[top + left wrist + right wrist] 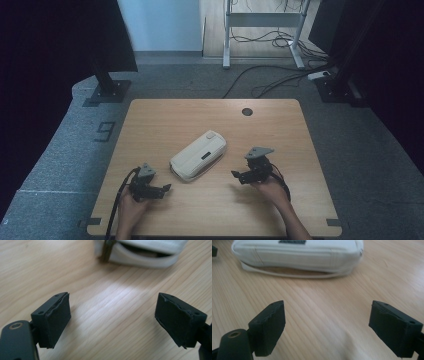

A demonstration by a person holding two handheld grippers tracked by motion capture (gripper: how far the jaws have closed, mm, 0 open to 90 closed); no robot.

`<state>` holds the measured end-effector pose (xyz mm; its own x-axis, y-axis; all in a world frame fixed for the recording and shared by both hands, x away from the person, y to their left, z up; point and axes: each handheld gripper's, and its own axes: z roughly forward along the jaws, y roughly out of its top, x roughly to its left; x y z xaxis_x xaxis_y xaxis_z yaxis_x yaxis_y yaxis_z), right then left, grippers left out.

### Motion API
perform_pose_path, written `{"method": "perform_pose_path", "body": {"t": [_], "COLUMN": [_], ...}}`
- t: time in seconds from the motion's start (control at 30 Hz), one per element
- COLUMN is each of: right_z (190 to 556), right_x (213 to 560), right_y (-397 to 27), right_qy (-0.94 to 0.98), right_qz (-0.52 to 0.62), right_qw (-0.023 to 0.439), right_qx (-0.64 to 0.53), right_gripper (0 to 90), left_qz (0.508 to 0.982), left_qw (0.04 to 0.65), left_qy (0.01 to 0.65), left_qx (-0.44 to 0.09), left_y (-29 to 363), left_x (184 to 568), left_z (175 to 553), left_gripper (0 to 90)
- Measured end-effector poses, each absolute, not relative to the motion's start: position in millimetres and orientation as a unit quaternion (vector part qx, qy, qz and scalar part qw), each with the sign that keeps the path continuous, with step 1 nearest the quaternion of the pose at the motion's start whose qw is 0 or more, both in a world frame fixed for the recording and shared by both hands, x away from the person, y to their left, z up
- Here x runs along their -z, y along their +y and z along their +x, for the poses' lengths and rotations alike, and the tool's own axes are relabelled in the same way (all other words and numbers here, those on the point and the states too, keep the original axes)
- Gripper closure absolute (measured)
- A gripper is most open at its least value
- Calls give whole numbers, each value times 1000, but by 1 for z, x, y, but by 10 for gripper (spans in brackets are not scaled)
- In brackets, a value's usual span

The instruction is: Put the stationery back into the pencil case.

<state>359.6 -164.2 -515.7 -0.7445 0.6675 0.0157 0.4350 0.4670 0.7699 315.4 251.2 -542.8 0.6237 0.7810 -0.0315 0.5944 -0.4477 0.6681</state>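
Lying slantwise near the middle of the wooden table (150,120), a white zipped pouch (198,155) has one end towards the far right corner and the other towards the near left corner. A small dark label sits on its top face. Its zip stands partly open along the side, as the left gripper view shows, with a greenish tab at the end.

At the near edge, left of centre, the left gripper (163,188) sits low over the wood in the person's left hand (131,206), jaws wide apart with nothing between them and pointing right, just short of the pouch's near end. Its own view shows bare tabletop between the black pads (59,320) and the pouch (140,252) just ahead.

Right of the pouch, the right gripper (236,175) is held in the right hand (271,190), jaws spread wide and empty, pointing left towards the pouch's long side and clear of it. Its own view shows the pouch (297,255) lying across, beyond bare wood.

A dark round hole (247,111) sits near the far edge.
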Motion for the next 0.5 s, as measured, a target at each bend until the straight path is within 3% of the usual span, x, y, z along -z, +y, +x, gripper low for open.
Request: {"method": "perform_pose_path", "body": {"t": [0.5], "right_z": [329], "right_x": [552], "right_y": [-233], "right_qy": [836], "right_qz": [386], "right_qw": [157], "right_qx": [-356], "right_gripper": [54], "left_qz": [833], "left_qw": [328], "left_qy": [416], "left_qx": [-159], "left_y": [257], "left_x": [547], "left_z": [312], "left_gripper": [107]}}
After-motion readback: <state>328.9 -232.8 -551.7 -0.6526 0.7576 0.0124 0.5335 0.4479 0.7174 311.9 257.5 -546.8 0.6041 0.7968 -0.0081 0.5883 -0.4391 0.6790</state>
